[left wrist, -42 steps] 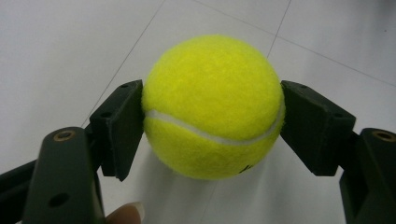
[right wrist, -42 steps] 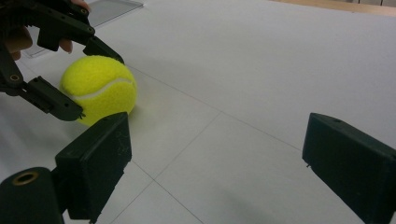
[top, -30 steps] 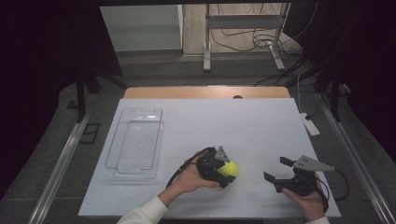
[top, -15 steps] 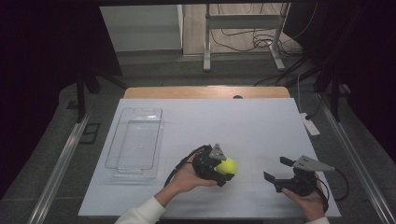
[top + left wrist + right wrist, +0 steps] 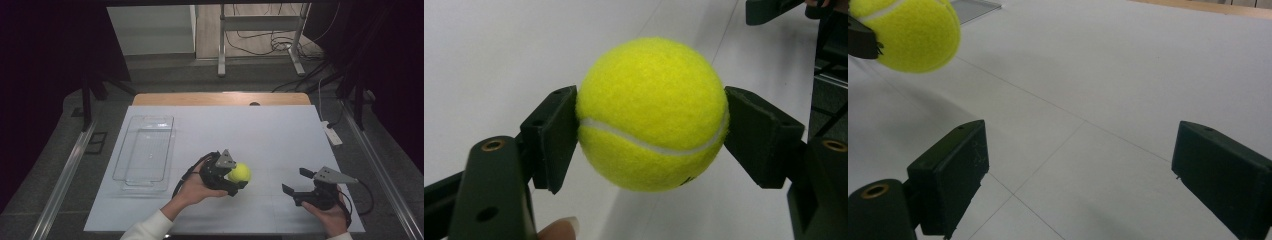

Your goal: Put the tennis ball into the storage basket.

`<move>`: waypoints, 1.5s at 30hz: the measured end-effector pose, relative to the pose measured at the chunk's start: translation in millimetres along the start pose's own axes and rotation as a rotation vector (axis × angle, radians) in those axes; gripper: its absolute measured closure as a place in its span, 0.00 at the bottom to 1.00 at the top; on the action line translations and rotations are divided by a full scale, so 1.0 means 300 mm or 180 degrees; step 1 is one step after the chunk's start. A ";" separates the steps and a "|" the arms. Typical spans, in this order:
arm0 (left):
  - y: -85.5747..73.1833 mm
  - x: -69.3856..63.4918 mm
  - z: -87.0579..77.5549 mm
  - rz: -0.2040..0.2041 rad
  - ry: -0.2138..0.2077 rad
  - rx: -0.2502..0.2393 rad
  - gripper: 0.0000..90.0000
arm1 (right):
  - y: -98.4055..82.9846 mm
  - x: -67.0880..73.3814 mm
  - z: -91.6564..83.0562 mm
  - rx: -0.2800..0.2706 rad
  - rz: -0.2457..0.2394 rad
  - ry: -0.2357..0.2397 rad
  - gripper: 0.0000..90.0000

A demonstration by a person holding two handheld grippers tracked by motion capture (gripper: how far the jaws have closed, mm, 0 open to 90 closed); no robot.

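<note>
Fingers (image 5: 551, 137) of the left gripper (image 5: 235, 176) press on both sides of the yellow tennis ball (image 5: 239, 173), one pad at the ball's nine o'clock and the other at its three o'clock in the left gripper view, so the ball (image 5: 651, 115) is clamped between them and held clear of the white bench (image 5: 280, 135). A fingertip of the person's hand shows at the bottom edge of that view. From the high view, the left hand (image 5: 192, 189) grips this gripper at about six o'clock on the bench, near the front edge. The right gripper (image 5: 295, 182) sits at about four o'clock from the ball, well apart from it, cradled in the right hand (image 5: 327, 215); its fingers (image 5: 950, 172) stand wide apart with nothing between them except bare bench surface, and the ball (image 5: 910, 32) appears at its ten o'clock in the right gripper view. Farther back, at about ten o'clock from the ball, a clear plastic tray (image 5: 131, 165) lies flat along the left side of the bench. Beyond the white sheet, a strip of wooden bench edge (image 5: 220, 98) shows at twelve o'clock, and a white power strip (image 5: 331, 134) lies off the right edge at two o'clock.
</note>
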State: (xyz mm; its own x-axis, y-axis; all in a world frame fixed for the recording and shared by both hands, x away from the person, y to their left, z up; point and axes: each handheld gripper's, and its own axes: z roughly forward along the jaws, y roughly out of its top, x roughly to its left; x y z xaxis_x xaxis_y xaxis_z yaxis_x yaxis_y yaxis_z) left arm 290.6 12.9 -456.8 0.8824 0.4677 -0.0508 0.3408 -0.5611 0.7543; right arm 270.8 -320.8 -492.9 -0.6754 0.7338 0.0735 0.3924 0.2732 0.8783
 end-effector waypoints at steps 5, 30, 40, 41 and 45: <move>0.000 0.007 -0.027 -0.0015 0.0028 -0.0101 0.30 | 0.003 -0.004 0.007 -0.0014 0.0016 0.0006 0.09; 0.002 0.055 -0.111 -0.0130 0.0140 -0.0333 0.30 | -0.003 -0.004 0.008 0.0020 0.0027 -0.0006 0.09; 0.006 0.064 -0.151 -0.0156 0.0201 -0.0424 0.30 | -0.002 0.001 0.005 0.0011 -0.0007 0.0004 0.09; 0.007 0.065 -0.156 -0.0149 0.0207 -0.0429 0.30 | -0.002 0.000 0.005 0.0006 -0.0006 0.0010 0.09; 0.008 0.074 -0.175 -0.0155 0.0230 -0.0463 0.30 | -0.002 0.000 0.007 0.0011 -0.0012 0.0009 0.09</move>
State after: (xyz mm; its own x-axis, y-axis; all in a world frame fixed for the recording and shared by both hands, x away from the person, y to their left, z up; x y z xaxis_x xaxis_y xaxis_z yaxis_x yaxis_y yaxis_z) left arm 293.8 57.9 -421.7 0.8386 0.5428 -0.0463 0.3274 -0.4342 0.8392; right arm 271.9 -319.7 -494.4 -0.6787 0.7309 0.0716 0.3921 0.2782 0.8769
